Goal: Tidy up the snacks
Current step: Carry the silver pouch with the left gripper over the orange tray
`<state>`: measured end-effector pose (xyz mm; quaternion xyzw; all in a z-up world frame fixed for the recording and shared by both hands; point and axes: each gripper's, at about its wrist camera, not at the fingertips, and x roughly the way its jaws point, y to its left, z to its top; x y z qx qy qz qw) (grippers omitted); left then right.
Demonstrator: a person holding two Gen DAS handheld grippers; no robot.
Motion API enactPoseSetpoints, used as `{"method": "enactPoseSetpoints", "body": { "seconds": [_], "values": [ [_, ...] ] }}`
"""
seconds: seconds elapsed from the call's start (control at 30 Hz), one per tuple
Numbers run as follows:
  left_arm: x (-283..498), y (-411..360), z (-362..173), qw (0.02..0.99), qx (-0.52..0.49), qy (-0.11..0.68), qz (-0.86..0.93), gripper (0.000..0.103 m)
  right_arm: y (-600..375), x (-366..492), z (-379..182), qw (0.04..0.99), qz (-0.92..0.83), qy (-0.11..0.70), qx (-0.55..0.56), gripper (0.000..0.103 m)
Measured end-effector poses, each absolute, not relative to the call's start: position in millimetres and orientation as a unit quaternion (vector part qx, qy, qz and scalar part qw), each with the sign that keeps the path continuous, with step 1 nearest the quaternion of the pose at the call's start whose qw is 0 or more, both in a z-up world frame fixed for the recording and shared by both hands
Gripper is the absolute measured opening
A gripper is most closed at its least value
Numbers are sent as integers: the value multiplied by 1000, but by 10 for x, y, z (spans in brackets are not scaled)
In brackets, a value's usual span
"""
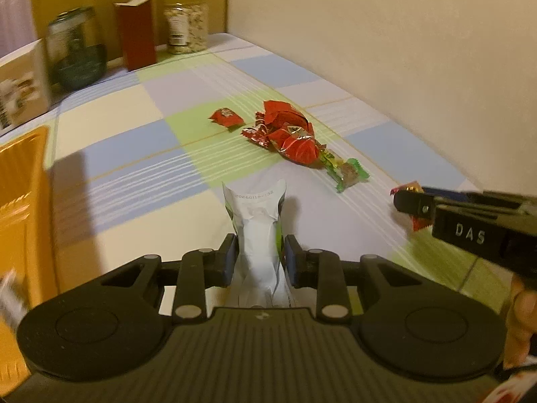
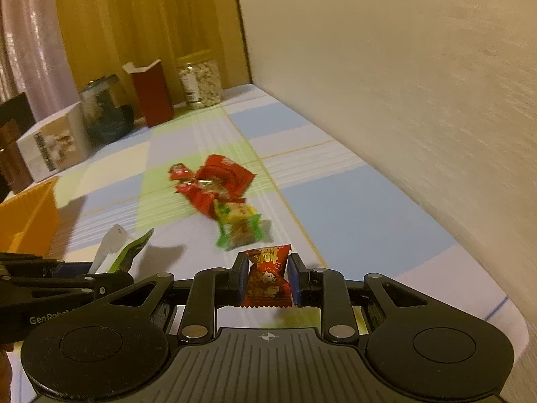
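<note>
Here the snacks are split three ways. A white-and-green sachet (image 1: 258,231) stands pinched between the jaws of the left gripper (image 1: 258,262), low in the middle of the left wrist view, its crimped top sticking up past the pads. A small red candy (image 2: 267,277) with printed figures is clamped in the jaws of the right gripper (image 2: 267,278), low centre of the right wrist view. The remaining pile of red wrappers (image 1: 285,134) lies on the table (image 1: 134,147) mid-frame, with a green-ended bar (image 1: 342,171) touching its near side and one lone red piece (image 1: 226,117) just beside it to the left. An orange bin (image 1: 23,208) fills the left edge, probably the destination.

Risks, as I judge them: the sachet is thin, creased film held only near its lower part, so it may fold or slide out if swung quickly. The candy's foil is slick and its twisted ends stick out, so a light pinch might let it rotate or drop. Both tools sit close together, so a crossing move could knock them.

The checked cloth looks smooth and flat. In the upper left stand a clear ribbed jar (image 1: 186,23), a dark red carton (image 1: 136,32), a dark tin (image 1: 75,47) and a white box (image 1: 20,90).
</note>
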<state>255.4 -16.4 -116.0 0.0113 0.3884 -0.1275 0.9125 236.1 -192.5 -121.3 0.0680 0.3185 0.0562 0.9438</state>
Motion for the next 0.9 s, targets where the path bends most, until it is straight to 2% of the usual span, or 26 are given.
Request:
{"method": "enactPoseSetpoints", "body": {
  "seconds": [0.47, 0.9],
  "values": [
    [1554, -13, -620, 933, -40, 351, -76, 27, -1759, 1559, -847, 943, 88, 311, 82, 26],
    [1071, 422, -131, 944, -60, 326, -13, 27, -1402, 1244, -433, 940, 141, 300, 84, 26]
  ]
}}
